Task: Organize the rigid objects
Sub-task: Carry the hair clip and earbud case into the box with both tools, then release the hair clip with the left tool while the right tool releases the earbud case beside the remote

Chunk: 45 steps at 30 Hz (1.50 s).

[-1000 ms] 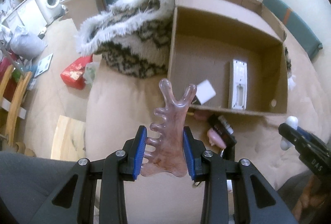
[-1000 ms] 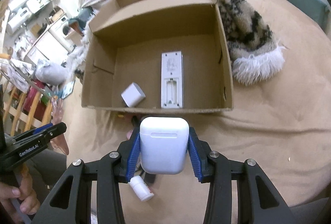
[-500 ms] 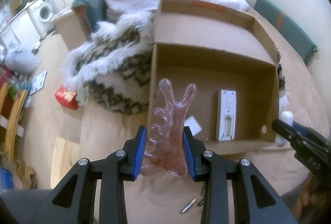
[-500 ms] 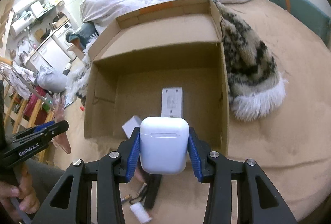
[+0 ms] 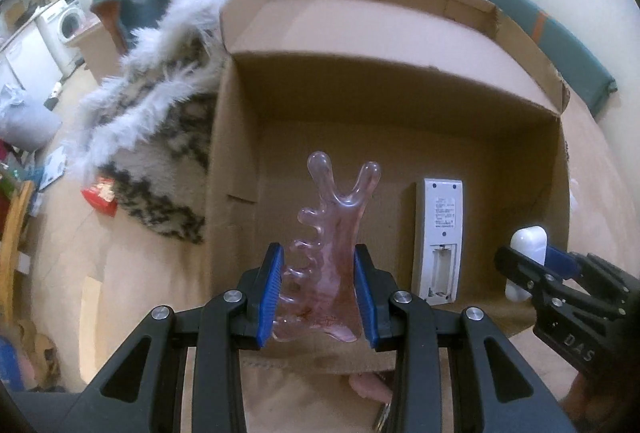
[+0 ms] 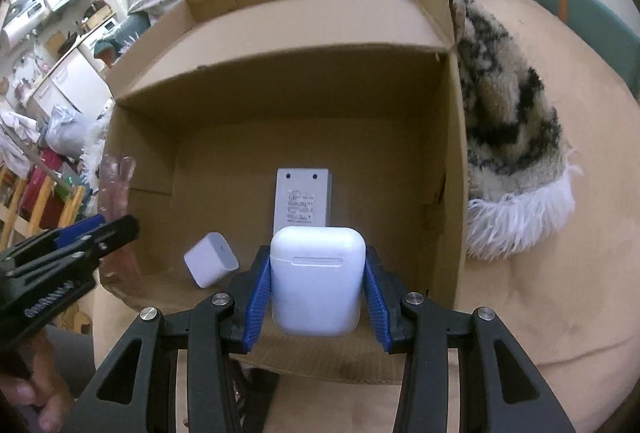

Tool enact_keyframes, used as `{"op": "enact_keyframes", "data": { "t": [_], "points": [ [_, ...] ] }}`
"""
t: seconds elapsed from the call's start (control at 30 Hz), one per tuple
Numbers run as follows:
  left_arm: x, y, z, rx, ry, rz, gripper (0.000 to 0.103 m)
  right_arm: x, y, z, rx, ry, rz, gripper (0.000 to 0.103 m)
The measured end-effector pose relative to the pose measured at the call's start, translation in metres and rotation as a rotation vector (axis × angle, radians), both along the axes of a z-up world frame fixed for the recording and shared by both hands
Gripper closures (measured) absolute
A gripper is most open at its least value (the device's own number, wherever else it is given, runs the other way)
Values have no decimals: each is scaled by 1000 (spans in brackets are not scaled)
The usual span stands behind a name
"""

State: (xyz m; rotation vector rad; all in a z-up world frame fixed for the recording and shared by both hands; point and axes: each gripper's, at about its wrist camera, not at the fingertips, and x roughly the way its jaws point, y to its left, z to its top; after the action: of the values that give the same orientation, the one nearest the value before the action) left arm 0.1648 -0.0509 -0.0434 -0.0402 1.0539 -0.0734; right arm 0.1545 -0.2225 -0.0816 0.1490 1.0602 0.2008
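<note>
My left gripper [image 5: 319, 289] is shut on a pink translucent comb-shaped massage tool [image 5: 328, 253] and holds it over the near edge of an open cardboard box [image 5: 400, 81]. My right gripper [image 6: 318, 293] is shut on a white earbud case [image 6: 318, 281], also over the box's near edge [image 6: 352, 361]. Inside the box lie a white remote [image 5: 438, 233], back side up with its battery bay open, also in the right wrist view [image 6: 303, 202], and a small white cube charger [image 6: 210, 264]. The right gripper with the case shows at the right of the left wrist view [image 5: 528, 253]; the left gripper shows at the left of the right wrist view [image 6: 80, 237].
The box sits on a tan bed cover [image 6: 560, 293]. A black-and-white furry blanket [image 5: 160, 121] lies against the box's side and shows in the right wrist view [image 6: 508, 137]. A pink object [image 5: 368, 385] and a metal piece [image 5: 382, 417] lie in front of the box. A teal headboard [image 5: 560, 45] stands behind.
Both grippers have moved forward toward the box, each keeping its object. The box now fills both views, and the small items in front of it have dropped below the fingers.
</note>
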Motion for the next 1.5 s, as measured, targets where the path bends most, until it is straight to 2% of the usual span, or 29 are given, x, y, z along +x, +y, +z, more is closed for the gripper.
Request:
{"op": "enact_keyframes", "data": {
  "t": [0.27, 0.4, 0.6, 0.8, 1.0, 1.13, 1.2, 1.23, 1.3, 1.37, 1.47, 1.5],
  "points": [
    [8, 13, -23, -69, 33, 42, 72, 8, 8, -19, -27, 51, 8, 57],
    [9, 12, -23, -38, 26, 37, 71, 10, 15, -26, -56, 76, 23, 57],
    [13, 8, -34, -55, 74, 30, 71, 12, 17, -38, -70, 122, 22, 57],
    [15, 1, -39, -30, 79, 18, 71, 17, 21, -44, -75, 145, 25, 57],
    [12, -7, -36, -3, 52, 8, 71, 17, 21, -43, -63, 138, 23, 57],
    [12, -11, -37, 4, 65, 0, 71, 16, 11, -38, -36, 118, 14, 57],
    [12, -11, -37, 7, 70, 3, 71, 15, 11, -34, -11, 102, 9, 53],
    [12, -10, -36, 6, 74, 5, 70, 15, 8, -30, -1, 90, 2, 45],
    [13, -4, -31, -16, 92, 11, 55, 14, 5, -26, 33, 69, -3, 38],
    [11, 3, -24, -64, 88, 24, 47, 14, 6, -19, 47, 45, 0, 30],
    [7, 4, -11, -62, 41, 38, 34, 15, 6, -19, 46, 37, 13, 29],
    [6, 4, -10, -61, 35, 36, 32, 14, 6, -19, 49, 40, 14, 29]
  ]
}}
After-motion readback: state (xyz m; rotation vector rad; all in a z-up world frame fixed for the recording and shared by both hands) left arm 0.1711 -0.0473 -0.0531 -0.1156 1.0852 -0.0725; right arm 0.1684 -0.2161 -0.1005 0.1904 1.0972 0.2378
